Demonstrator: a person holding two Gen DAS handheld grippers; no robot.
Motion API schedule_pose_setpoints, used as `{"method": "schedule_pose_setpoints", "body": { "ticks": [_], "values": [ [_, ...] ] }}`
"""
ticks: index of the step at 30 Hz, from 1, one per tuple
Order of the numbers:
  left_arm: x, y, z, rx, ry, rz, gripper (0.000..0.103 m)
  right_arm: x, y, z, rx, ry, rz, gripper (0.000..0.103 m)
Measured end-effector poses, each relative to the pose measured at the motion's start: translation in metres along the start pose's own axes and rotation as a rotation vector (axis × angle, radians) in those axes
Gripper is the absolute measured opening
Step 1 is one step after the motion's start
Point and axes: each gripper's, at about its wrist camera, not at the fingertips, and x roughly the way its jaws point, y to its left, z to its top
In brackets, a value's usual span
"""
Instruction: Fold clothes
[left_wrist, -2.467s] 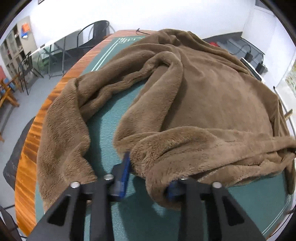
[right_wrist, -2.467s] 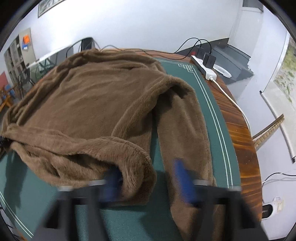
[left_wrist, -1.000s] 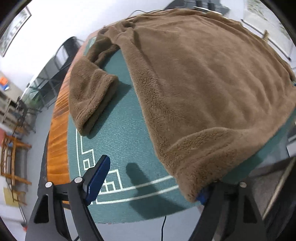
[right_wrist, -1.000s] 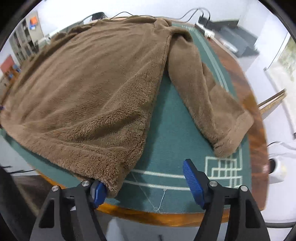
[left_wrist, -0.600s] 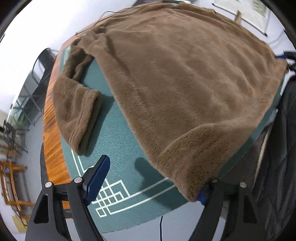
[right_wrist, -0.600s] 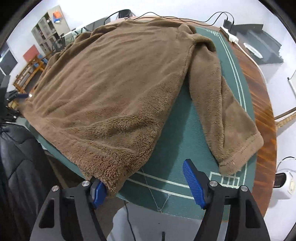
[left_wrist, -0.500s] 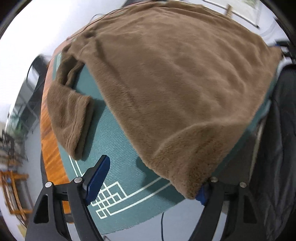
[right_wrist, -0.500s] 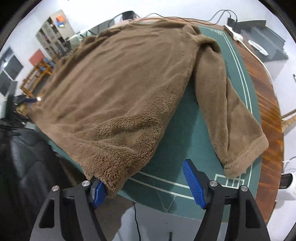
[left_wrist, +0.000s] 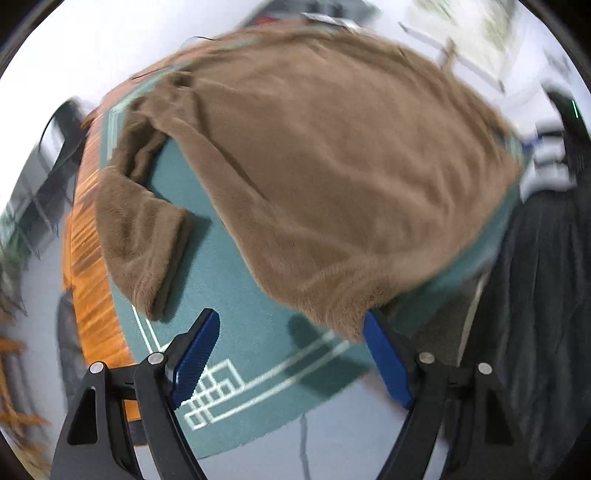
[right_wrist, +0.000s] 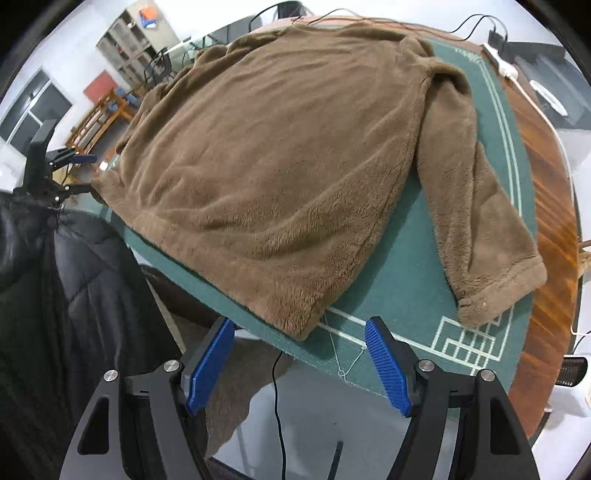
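Note:
A brown fleece sweater (left_wrist: 332, 166) lies spread flat on the green table mat (left_wrist: 236, 295), its hem along the near edge. In the blurred left wrist view my left gripper (left_wrist: 291, 317) stands open above the mat, and the hem corner (left_wrist: 343, 317) lies free beside its right pad. The left sleeve (left_wrist: 140, 236) is bent back on itself. In the right wrist view the sweater (right_wrist: 277, 166) fills the middle, and my right gripper (right_wrist: 299, 322) is open just short of the other hem corner (right_wrist: 299, 325). The right sleeve (right_wrist: 476, 221) runs down to its cuff near the mat's corner pattern.
A person's black padded jacket (right_wrist: 74, 314) stands against the table's near edge. The mat sits on a wooden table with an orange-brown rim (right_wrist: 550, 229). A power strip (right_wrist: 506, 68) and cables lie at the far end. A cable (right_wrist: 277, 387) hangs below the edge.
The crumpled sweater has been drawn flat toward the near edge. Both grippers have since risen off the hem corners, so both pads of each now show bare.

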Motion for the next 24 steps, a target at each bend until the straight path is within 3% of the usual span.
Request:
{"method": "schedule_pose_setpoints", "body": {
  "ticks": [4, 6, 8, 11, 16, 20, 24],
  "values": [
    [0.000, 0.011, 0.036, -0.177, -0.142, -0.099, 0.083, -0.018, 0.005, 0.034, 0.036, -0.161, -0.005, 0.075],
    [0.013, -0.001, 0.047, -0.169, -0.146, -0.073, 0.083, -0.012, 0.016, 0.059, 0.040, -0.213, 0.021, 0.075],
    [0.025, -0.016, 0.056, -0.157, -0.148, -0.042, 0.083, 0.010, 0.036, 0.081, 0.003, -0.191, -0.007, 0.075],
    [0.058, -0.029, 0.045, -0.072, -0.077, 0.038, 0.083, 0.048, 0.059, 0.091, -0.063, -0.145, -0.055, 0.075],
    [0.086, -0.028, 0.012, -0.050, -0.020, 0.086, 0.083, 0.072, 0.041, 0.065, 0.009, -0.090, -0.078, 0.075],
    [0.087, -0.006, -0.003, -0.119, -0.015, 0.089, 0.085, 0.075, 0.026, 0.049, 0.078, -0.107, -0.045, 0.076],
    [0.084, -0.005, -0.006, -0.054, -0.012, 0.155, 0.085, 0.074, 0.029, 0.045, 0.062, -0.106, -0.060, 0.084]
  ]
}}
